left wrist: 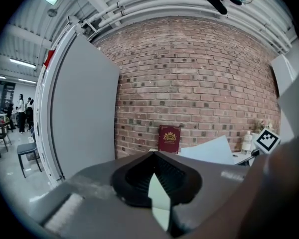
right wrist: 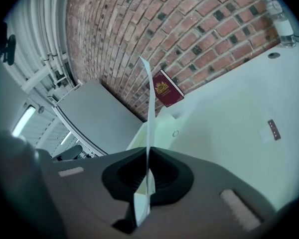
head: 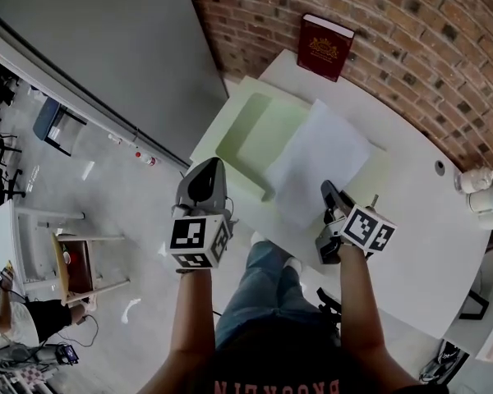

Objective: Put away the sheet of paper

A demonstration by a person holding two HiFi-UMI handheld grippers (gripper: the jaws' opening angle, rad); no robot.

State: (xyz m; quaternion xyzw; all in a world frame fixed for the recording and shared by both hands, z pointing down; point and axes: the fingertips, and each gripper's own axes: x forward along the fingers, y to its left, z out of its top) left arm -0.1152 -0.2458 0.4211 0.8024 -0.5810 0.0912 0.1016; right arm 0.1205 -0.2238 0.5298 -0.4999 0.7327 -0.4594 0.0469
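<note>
White sheet of paper (head: 316,156) is clamped by its near edge in the right gripper (head: 328,190), above the pale green folder (head: 242,142). Left gripper (head: 206,166) looks closed on the folder's flap. Insertion seems underway; next, I'd say, lower it flat and slide it in

The tray (head: 246,138) sits at the left end of the tabletop (head: 411,245). The sheet of paper (head: 316,162) reaches over the tray's right part and the tabletop beside it. Its near end is in the jaws of your right gripper (head: 329,191), by the near edge. Your left gripper (head: 212,164) is left of that, above the tray's near left corner. The book (head: 324,48) leans on the brick wall (head: 394,23) at the far edge. The bottle (head: 476,180) stands by the far right corner.
</note>
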